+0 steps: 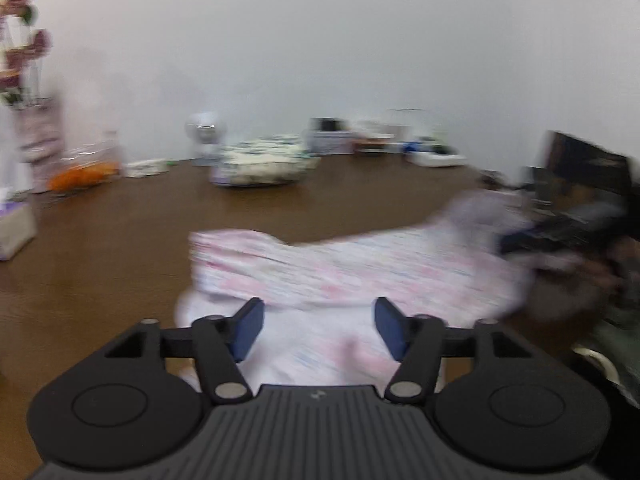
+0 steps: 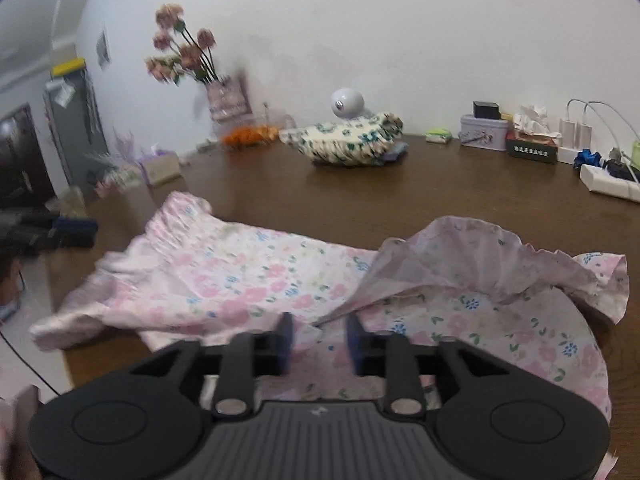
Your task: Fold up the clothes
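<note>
Our left gripper (image 1: 319, 328) and right gripper (image 2: 319, 340) both stand open and hold nothing. The floral garment (image 2: 248, 280) lies on the brown table (image 2: 460, 196); its raised flap (image 2: 460, 256) can fall back and spoil our fold.

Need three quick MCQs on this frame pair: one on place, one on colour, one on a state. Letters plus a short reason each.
1. Where does the pink floral garment lie?
A. on the brown table
B. on the floor
C. hanging on the wall

2. What colour are the claw pads?
A. red
B. blue
C. yellow

3. How is the left claw?
A. shut on the garment
B. shut on nothing
C. open

Key:
1 A, the cloth is spread on the wood top.
2 B, blue faces show on both fingers.
3 C, its fingers stand wide apart with nothing pinched.
</note>
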`<action>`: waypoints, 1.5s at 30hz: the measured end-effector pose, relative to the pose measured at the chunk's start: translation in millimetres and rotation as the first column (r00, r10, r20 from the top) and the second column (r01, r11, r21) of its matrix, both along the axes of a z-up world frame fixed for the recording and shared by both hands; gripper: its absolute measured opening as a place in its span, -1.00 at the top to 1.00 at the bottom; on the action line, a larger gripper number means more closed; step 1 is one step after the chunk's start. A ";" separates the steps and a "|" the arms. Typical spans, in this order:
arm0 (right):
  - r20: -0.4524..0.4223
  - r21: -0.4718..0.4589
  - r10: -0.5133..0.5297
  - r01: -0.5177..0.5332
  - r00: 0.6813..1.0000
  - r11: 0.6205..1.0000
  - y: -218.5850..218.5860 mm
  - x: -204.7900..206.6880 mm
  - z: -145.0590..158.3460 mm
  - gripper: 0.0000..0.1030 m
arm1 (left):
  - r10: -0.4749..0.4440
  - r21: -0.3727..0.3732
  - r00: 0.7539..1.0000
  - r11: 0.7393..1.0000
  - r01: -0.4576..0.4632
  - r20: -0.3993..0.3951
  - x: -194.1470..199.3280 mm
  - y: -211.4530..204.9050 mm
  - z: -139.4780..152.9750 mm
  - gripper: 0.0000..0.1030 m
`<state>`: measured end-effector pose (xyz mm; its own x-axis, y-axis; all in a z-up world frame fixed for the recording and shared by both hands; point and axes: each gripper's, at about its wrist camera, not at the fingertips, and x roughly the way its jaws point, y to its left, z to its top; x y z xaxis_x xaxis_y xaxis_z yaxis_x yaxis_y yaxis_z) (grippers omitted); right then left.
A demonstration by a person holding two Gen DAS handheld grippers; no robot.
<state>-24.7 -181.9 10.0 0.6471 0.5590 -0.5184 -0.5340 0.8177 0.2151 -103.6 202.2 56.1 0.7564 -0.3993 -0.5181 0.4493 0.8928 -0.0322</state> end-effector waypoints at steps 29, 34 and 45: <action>0.061 -0.099 -0.002 0.008 0.998 0.995 20.4 -28.5 -15.0 0.57 | 0.185 0.159 0.983 0.970 -0.182 -0.009 55.3 30.2 -1.9 -0.02; 0.144 -0.033 -0.109 0.115 0.984 0.993 -21.8 -67.4 2.1 0.24 | 0.195 0.070 0.980 0.979 -0.192 -0.041 36.7 5.3 2.9 -0.47; 0.201 -0.244 -0.281 0.325 0.939 0.914 -102.6 -116.8 2.9 -0.04 | -0.035 -0.076 0.991 0.997 0.025 -0.125 73.8 -101.2 -7.1 -0.48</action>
